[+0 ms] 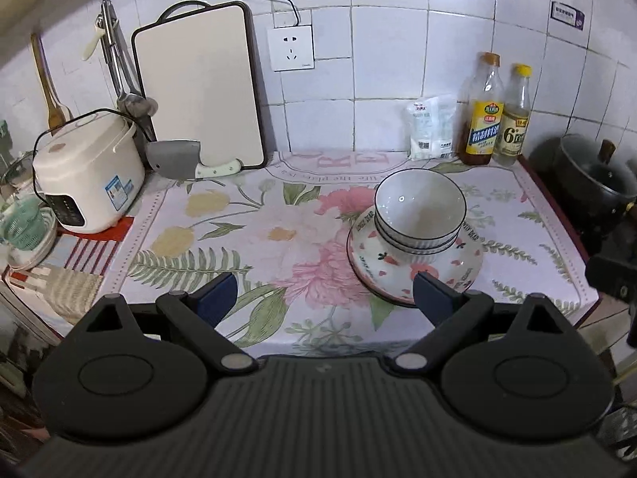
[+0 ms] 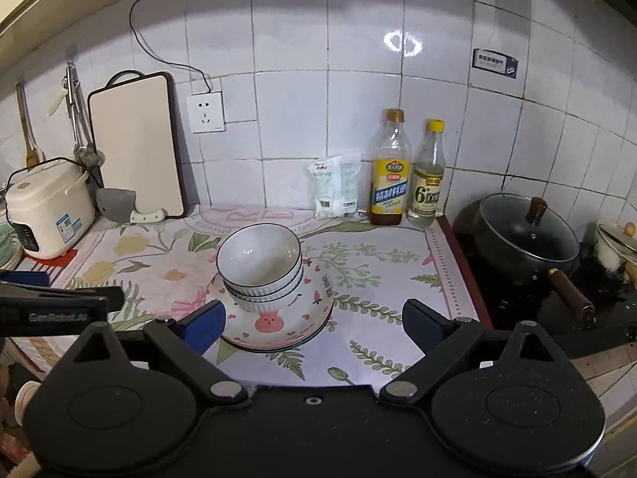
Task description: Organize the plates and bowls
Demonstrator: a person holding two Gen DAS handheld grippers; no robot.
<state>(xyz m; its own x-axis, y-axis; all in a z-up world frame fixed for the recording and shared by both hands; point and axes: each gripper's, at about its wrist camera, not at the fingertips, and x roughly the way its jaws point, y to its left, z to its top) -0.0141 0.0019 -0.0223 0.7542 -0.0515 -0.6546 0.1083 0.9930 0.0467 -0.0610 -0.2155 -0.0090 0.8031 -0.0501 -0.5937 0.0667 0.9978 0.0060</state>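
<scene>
Stacked white ribbed bowls (image 1: 420, 215) with dark rims sit on stacked patterned plates (image 1: 462, 267) on the floral mat. The same bowls (image 2: 258, 263) and plates (image 2: 274, 324) show in the right wrist view. My left gripper (image 1: 324, 292) is open and empty, low over the mat, with its right fingertip at the plates' near edge. My right gripper (image 2: 314, 324) is open and empty, with its left fingertip just in front of the plates' left edge. The left gripper's body (image 2: 59, 306) shows at the far left of the right wrist view.
A rice cooker (image 1: 85, 171), a cleaver (image 1: 179, 159) and a cutting board (image 1: 199, 87) stand at the back left. Two bottles (image 1: 497, 111) and a white bag (image 1: 432, 127) stand against the wall. A lidded black pan (image 2: 525, 239) sits on the stove at the right.
</scene>
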